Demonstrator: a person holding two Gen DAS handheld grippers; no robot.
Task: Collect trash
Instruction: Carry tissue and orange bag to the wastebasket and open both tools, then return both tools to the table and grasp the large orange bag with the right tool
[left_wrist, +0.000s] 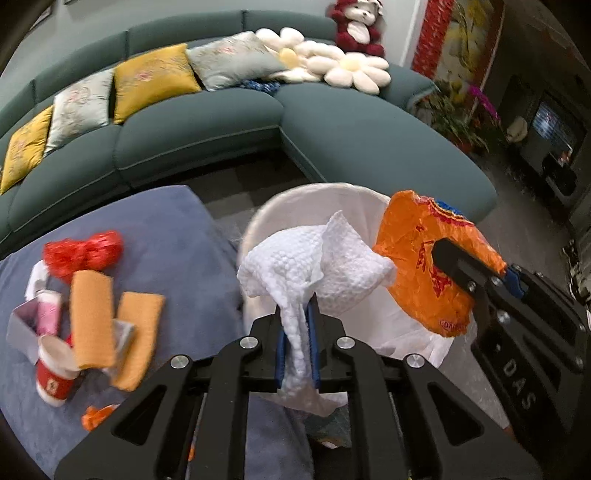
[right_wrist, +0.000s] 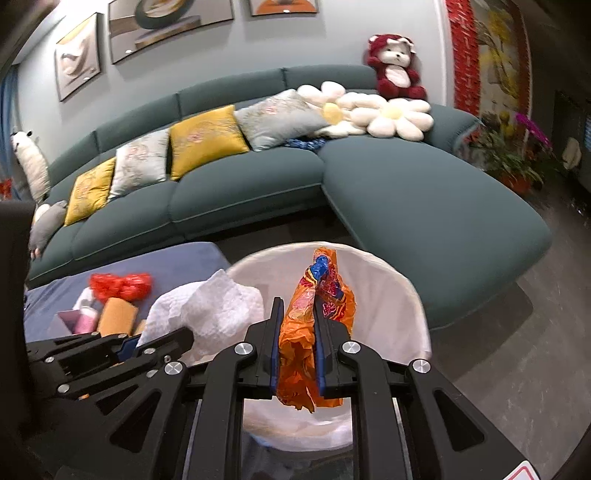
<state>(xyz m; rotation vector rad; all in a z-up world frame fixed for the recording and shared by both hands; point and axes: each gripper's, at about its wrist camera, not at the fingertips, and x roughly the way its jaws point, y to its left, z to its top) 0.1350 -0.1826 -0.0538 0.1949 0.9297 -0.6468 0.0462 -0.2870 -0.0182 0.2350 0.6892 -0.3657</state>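
My left gripper (left_wrist: 297, 325) is shut on a crumpled white paper towel (left_wrist: 317, 258) and holds it over the white-lined trash bin (left_wrist: 280, 206). My right gripper (right_wrist: 297, 325) is shut on an orange snack wrapper (right_wrist: 317, 314), also above the bin (right_wrist: 406, 295). In the left wrist view the right gripper (left_wrist: 476, 273) with the wrapper (left_wrist: 417, 273) is at the right. In the right wrist view the left gripper (right_wrist: 129, 345) with the towel (right_wrist: 210, 310) is at the left.
On the blue table (left_wrist: 166, 229) to the left lie a red plastic bag (left_wrist: 83, 253), two orange sponges (left_wrist: 92, 317), a red paper cup (left_wrist: 53, 376), a pink cup (left_wrist: 48, 314) and an orange scrap (left_wrist: 96, 415). A teal sofa (left_wrist: 221, 129) with cushions stands behind.
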